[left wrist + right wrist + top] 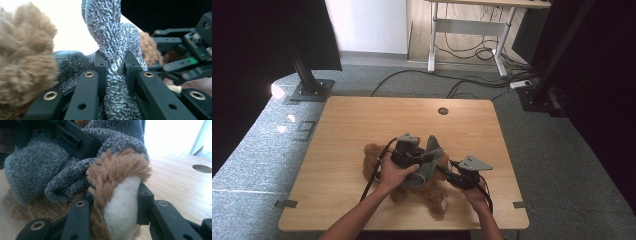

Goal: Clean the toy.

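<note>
Left gripper (pixel 115 67) pinches the grey sweater (pixel 110 30), right gripper (pixel 113 205) clamps the bear's paw (pixel 122 202): mid-dressing; next, ease sleeve over paw.

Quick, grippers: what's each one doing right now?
Left gripper: shut on the grey knit garment.
Right gripper: shut on the brown plush toy's limb with the white patch.

High view overlooks the table (pixel 342 125); both gripper views crowd the plush bear (pixel 117 195).
</note>
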